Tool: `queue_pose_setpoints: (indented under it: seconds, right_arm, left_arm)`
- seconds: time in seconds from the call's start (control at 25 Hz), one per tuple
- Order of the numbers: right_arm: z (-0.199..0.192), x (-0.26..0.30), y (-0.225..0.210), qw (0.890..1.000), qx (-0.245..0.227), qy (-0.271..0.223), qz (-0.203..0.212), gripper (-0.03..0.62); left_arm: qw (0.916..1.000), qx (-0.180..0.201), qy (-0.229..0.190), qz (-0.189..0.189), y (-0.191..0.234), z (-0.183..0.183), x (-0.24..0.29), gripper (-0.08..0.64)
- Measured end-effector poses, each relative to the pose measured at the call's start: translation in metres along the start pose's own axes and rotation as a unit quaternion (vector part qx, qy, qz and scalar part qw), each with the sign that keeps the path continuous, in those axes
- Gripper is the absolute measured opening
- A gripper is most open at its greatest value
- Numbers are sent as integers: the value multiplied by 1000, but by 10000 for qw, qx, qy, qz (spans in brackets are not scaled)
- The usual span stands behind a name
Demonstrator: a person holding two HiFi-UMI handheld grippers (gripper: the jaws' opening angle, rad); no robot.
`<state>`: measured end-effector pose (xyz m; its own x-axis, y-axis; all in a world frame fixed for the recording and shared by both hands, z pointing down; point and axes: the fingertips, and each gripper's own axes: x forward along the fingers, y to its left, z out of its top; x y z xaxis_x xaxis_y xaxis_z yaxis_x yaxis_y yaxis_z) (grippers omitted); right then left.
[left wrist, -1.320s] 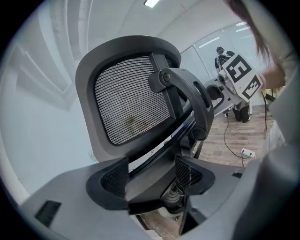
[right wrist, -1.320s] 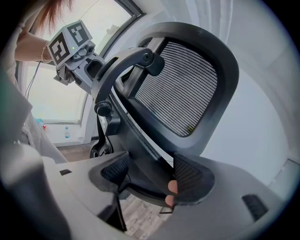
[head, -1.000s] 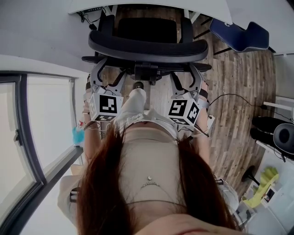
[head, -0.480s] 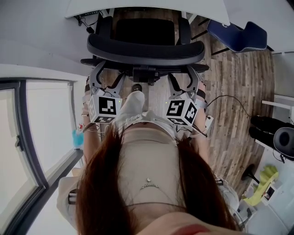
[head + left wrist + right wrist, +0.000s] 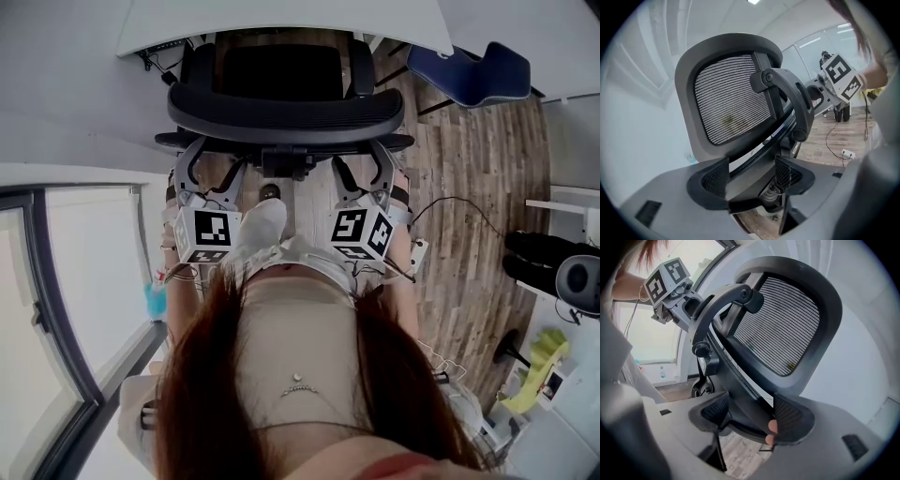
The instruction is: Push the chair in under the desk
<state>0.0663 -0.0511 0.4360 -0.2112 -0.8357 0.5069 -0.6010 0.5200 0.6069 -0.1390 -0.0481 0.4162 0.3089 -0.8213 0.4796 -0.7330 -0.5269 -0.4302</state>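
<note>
The black chair (image 5: pixel 286 111) stood on the wooden floor (image 5: pixel 478 187) directly in front of the person. The front of its seat was at the edge of the white tabletop (image 5: pixel 281 21), and its curved back pointed toward the person. The left gripper (image 5: pixel 214 167) was at the left side of the chair back. Its jaws were spread, and a bar of the back frame ran between them, below the mesh. The right gripper (image 5: pixel 361 169) was at the right side of the same back. It was also spread, with the frame between its jaws. I could not tell whether the pads pressed on the frame. A thin cable (image 5: pixel 450 202) lay on the floor to the person's right.
</note>
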Motion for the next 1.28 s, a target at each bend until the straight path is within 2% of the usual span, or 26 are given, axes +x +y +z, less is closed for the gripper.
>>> queue_pose_setpoints:
  seconds: [0.36, 0.6, 1.28]
  right_arm:
    - [6, 16, -7, 9999, 35, 136, -51, 295]
    - [5, 23, -15, 9998, 76, 196, -70, 295]
    - [10, 52, -34, 9992, 180, 332, -135, 296]
  left_arm:
    - [9997, -180, -136, -124, 14, 3, 13, 301]
    - [9999, -17, -121, -121, 18, 8, 22, 301]
    - [9990, 78, -145, -426, 35, 16, 53, 301]
